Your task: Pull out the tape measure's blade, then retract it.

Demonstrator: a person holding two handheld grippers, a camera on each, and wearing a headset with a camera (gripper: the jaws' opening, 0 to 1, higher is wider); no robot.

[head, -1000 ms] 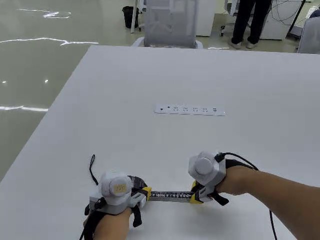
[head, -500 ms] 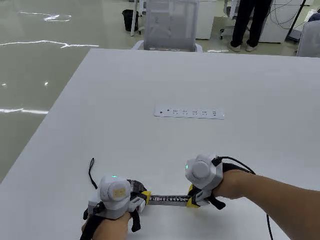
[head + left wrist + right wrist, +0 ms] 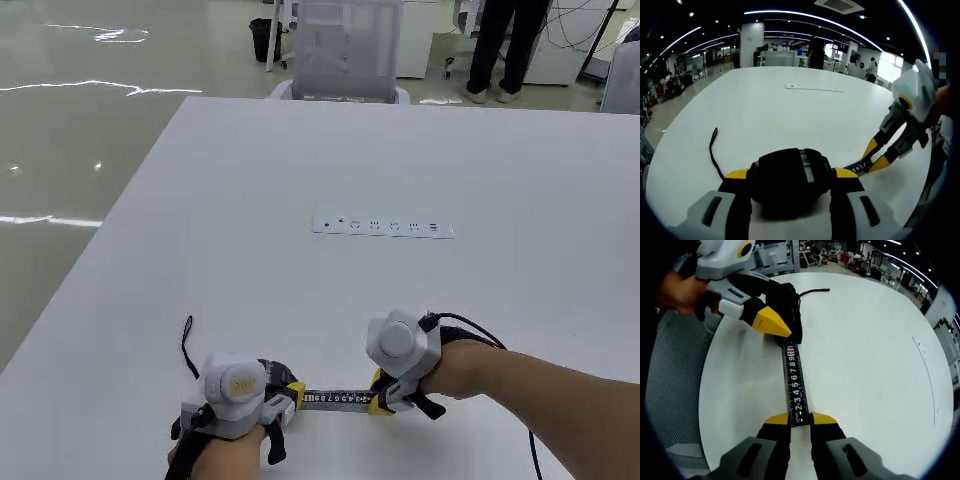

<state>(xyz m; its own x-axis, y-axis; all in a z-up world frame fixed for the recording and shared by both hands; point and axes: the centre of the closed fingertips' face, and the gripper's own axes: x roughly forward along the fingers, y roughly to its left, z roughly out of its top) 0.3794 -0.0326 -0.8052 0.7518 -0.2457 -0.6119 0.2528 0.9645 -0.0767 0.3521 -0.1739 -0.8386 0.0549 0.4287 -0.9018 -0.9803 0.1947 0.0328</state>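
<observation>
Both arms low, close to the body; left gripper (image 3: pixel 288 392) points right, its yellow-tipped jaws closed around the tape measure case (image 3: pixel 790 172); left hand (image 3: pixel 228 458) grips from below and behind; right gripper (image 3: pixel 378 400) faces it, tilted down and to the left, jaws pinched tight on the blade (image 3: pixel 793 385) at its low-number end; right forearm (image 3: pixel 545 395) bare, entering from the lower right; the gripper tips near each other, not touching.

Opposed low gripper views, common blade (image 3: pixel 793 385)
</observation>
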